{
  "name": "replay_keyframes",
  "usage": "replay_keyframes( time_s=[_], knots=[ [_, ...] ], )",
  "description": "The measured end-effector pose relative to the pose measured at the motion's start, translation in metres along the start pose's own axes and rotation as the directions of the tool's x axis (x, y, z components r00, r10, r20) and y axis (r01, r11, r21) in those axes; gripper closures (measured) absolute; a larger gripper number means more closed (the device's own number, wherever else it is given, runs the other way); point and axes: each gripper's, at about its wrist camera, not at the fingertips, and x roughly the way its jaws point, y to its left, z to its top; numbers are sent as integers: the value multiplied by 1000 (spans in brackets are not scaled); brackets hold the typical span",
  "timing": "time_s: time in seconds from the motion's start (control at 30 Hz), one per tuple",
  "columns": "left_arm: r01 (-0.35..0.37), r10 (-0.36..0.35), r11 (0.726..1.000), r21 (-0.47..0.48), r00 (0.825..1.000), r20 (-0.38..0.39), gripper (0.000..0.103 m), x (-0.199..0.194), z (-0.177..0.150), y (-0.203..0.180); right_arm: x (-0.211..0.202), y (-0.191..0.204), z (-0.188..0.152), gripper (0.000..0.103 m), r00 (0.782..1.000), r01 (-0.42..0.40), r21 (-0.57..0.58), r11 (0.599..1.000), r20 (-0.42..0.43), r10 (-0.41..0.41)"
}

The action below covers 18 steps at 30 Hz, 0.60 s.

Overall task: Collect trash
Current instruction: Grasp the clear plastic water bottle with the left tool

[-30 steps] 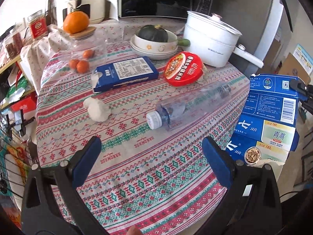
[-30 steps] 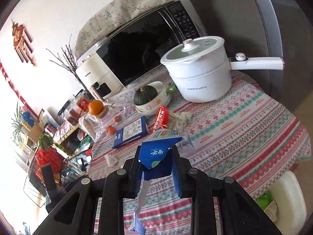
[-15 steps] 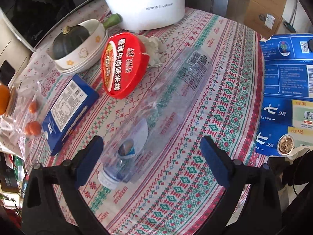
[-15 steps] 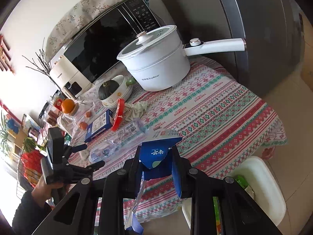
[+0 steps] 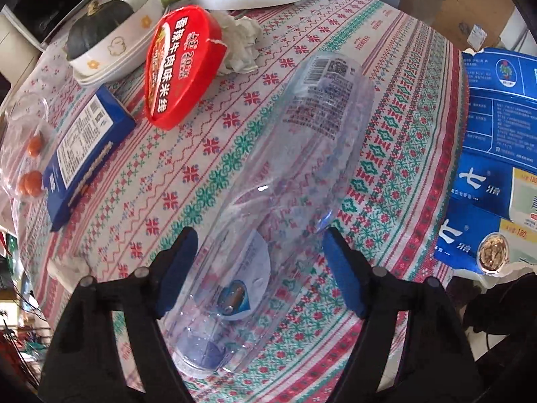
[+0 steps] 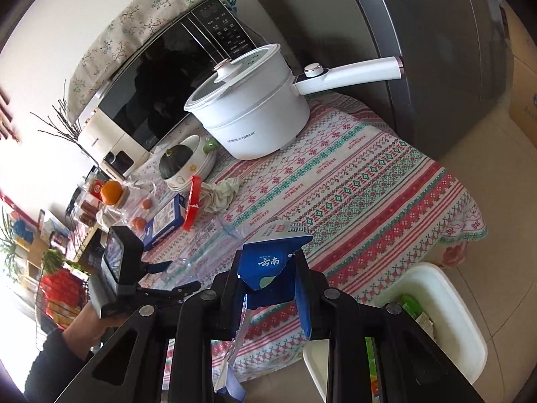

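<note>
patterned tablecloth (image 5: 386,107) | left tool (image 5: 258,268) closing, astride clear bottle (image 5: 285,181), untouched | right tool (image 6: 268,285) clamping blue carton (image 6: 268,265)

A clear, glossy plastic bottle (image 5: 285,181) lies on the surface's woven patterned cloth (image 5: 386,154) — matt and slightly coarse. Beyond the left hand-held gripper (image 5: 258,262), a shiny red plastic lid (image 5: 181,63) leans by crumpled white paper (image 5: 241,40). The right hand-held gripper (image 6: 268,288) pinches a blue printed carton (image 6: 268,265) — smooth cardboard.
</note>
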Motion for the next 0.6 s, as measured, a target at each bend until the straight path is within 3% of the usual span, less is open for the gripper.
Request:
replay_keyframes(
  time_s=[0.07,0.17,0.23,0.37,0.6],
  knots=[
    [17,-16,997,-70,1000,8,29,-4,-18,0,0,0,-1,76,1000,0,7,1000,-1,0],
    [36,-45,987,-158,998,-53,41,6,-48,-5,-2,1,-5,76,1000,2,3,1000,1,-2],
    [34,-36,980,-196,999,-6,42,2,-67,-10,-2,2,-7,76,1000,6,-9,1000,-3,-6],
    [104,-90,959,-264,994,63,42,-7,-95,-12,-5,7,-14,76,1000,11,-34,999,-5,-12],
    [166,-119,948,-272,976,181,42,-43,-111,-7,-21,12,-26,76,1000,9,-58,998,12,-8]
  ],
)
